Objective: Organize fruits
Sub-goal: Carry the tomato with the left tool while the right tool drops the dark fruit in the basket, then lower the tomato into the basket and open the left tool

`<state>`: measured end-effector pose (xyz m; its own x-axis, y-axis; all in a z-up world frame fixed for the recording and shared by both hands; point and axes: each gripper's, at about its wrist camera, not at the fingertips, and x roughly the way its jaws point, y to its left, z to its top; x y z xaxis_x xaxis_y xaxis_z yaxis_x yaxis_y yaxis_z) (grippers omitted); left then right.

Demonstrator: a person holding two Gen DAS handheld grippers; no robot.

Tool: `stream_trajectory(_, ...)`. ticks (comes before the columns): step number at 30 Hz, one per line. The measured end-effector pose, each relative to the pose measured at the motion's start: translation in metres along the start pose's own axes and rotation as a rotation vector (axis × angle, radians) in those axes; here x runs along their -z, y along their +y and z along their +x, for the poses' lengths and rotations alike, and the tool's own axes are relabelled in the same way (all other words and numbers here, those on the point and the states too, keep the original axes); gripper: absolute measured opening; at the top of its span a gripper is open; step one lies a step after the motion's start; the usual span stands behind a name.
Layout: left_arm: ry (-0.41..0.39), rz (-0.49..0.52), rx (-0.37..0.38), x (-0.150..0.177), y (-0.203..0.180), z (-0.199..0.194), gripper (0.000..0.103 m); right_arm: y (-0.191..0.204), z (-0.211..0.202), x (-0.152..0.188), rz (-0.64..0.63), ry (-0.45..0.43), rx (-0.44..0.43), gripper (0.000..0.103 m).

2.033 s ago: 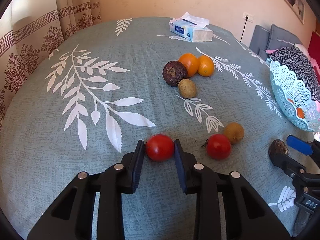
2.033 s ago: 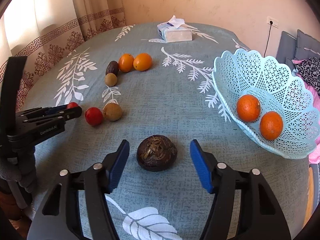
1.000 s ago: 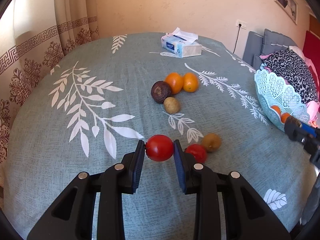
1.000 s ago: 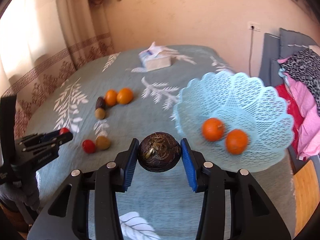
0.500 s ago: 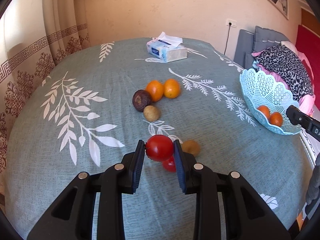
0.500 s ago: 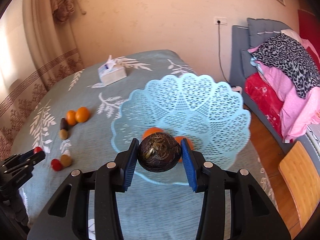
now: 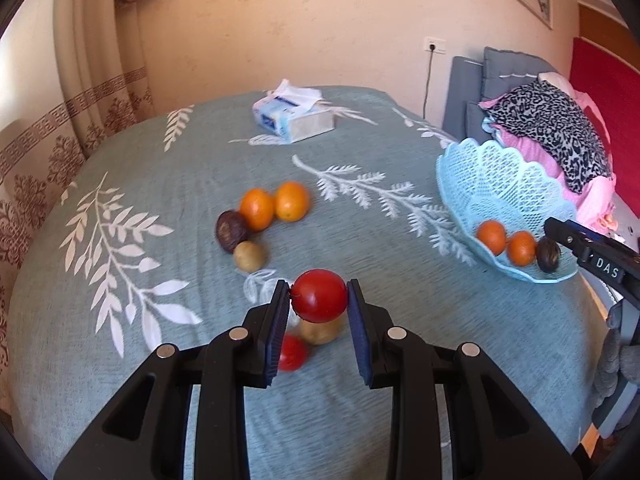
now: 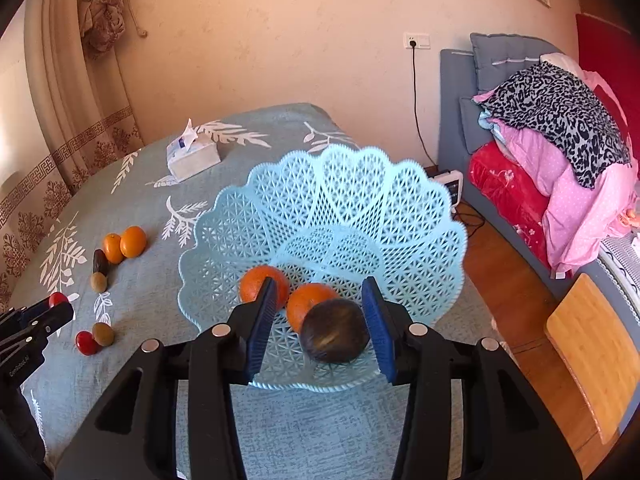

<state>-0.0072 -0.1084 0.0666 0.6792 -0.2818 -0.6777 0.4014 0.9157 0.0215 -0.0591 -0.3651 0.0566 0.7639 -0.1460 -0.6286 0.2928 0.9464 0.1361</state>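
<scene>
- Our left gripper (image 7: 319, 298) is clenched on a red tomato (image 7: 319, 295), lifted above the teal tablecloth (image 7: 168, 264).
- Our right gripper (image 8: 320, 314) has let go: its jaws stand apart, clear of the dark brown fruit (image 8: 335, 337), which lies in the blue lattice basket (image 8: 344, 200) touching an orange (image 8: 310, 306).
- In the left wrist view the basket sits at three o'clock; loose fruit lies at eleven o'clock of the tomato.
- A tissue box (image 7: 294, 118) rests at twelve o'clock.

The left gripper (image 7: 319, 296) clamps a red tomato (image 7: 319, 295) above a blurred, perhaps brownish, fruit (image 7: 320, 331).
</scene>
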Motion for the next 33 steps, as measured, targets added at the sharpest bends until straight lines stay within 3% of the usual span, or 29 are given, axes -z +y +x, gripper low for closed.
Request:
stream_trajectory(13, -0.032, 0.103, 0.098, -0.025, -0.060, 0.007, 0.030, -0.010, -0.008, -0.003, 0.037, -0.027, 0.015, 0.045)
stream_trajectory(22, -0.020, 0.179, 0.211, -0.036, -0.107, 0.027, 0.030, -0.026, -0.010, -0.006, 0.090, -0.036, 0.029, 0.046)
stream_trajectory(33, 0.012, 0.202, 0.284, -0.040, -0.132, 0.045, 0.030, -0.034, -0.008, -0.006, 0.116, -0.035, 0.033, 0.046)
